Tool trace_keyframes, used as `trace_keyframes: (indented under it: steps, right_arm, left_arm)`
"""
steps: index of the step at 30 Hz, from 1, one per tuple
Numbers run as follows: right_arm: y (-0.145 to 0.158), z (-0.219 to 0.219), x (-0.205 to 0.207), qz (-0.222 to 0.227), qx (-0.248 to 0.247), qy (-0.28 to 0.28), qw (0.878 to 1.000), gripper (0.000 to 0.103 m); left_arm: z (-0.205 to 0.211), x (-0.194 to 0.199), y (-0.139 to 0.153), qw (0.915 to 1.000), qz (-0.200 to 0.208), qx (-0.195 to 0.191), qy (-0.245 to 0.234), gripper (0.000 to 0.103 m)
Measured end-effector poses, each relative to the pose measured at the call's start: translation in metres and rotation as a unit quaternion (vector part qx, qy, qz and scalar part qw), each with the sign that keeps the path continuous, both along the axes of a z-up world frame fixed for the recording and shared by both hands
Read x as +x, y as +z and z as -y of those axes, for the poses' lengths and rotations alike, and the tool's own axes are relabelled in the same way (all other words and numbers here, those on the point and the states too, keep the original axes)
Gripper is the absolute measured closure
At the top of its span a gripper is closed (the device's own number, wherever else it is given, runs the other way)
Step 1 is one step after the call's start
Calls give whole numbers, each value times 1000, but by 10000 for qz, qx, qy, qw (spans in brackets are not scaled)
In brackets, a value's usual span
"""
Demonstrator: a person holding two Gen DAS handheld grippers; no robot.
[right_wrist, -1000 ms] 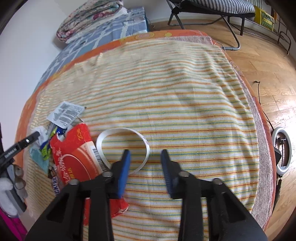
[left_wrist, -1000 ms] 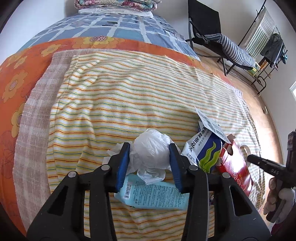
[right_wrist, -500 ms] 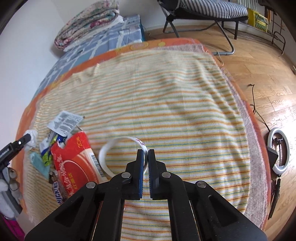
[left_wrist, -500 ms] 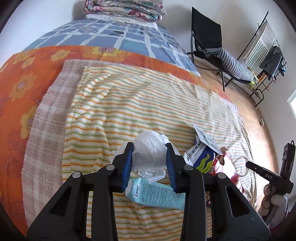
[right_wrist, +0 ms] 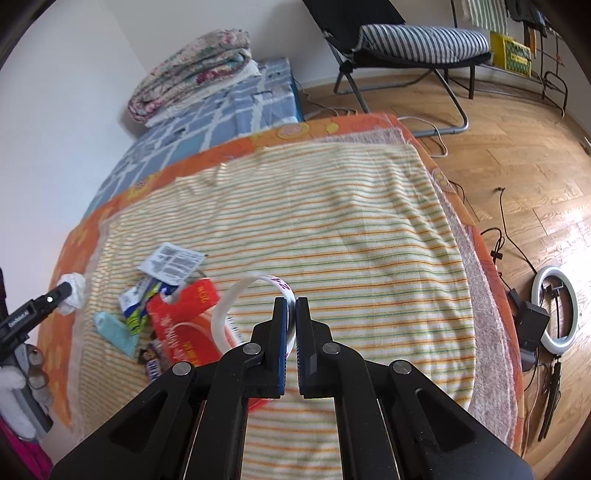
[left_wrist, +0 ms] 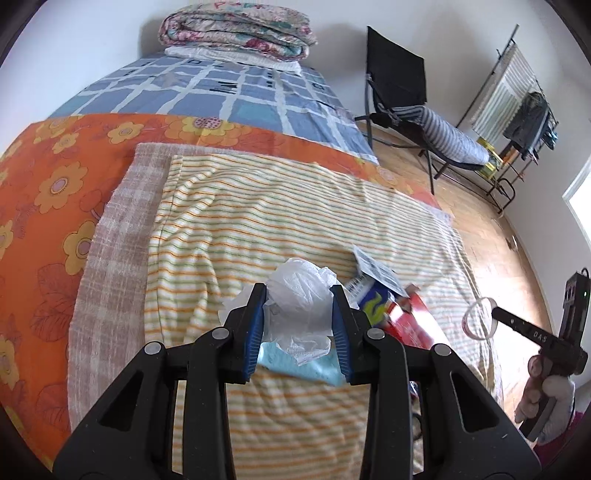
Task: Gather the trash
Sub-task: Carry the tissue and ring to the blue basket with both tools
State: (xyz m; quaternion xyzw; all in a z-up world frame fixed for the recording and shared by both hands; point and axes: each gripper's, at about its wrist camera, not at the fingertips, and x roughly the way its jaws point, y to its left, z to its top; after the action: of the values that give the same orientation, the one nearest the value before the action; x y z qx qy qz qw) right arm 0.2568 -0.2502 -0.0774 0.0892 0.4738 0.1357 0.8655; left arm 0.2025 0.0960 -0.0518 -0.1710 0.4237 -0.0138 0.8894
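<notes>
My left gripper [left_wrist: 298,295] is shut on a crumpled white tissue [left_wrist: 301,308] and holds it above the striped blanket [left_wrist: 258,221]. My right gripper [right_wrist: 291,310] is shut on a white tape ring [right_wrist: 236,302], lifted off the blanket; it also shows in the left wrist view [left_wrist: 478,319]. On the bed lie a red packet [right_wrist: 181,325], a light blue packet [right_wrist: 114,330], a blue and green carton [right_wrist: 138,299] and a white printed label [right_wrist: 171,260]. The tissue also shows at far left in the right wrist view [right_wrist: 74,291].
A folded quilt [left_wrist: 236,33] lies at the head of the bed. A black folding chair with a striped cushion [right_wrist: 417,40] stands on the wood floor. A ring light [right_wrist: 557,310] and cables lie on the floor to the right of the bed.
Both grippers rose: the left lifted the tissue off the light blue packet, and the right, having closed on the tape ring, lifted it off the blanket.
</notes>
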Motion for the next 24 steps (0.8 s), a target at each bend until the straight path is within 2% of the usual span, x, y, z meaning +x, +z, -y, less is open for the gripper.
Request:
trace_keyframes:
  steps: [14,24]
  right_arm:
    - [44,-15,-83,459,115,669,9966,100]
    - [41,-25,-158,526,42,1184,9916,100]
  left_arm:
    - [42,-90,37,9981,115,48,-605,69]
    - [71,-159,34,9955,22,26,-942,69]
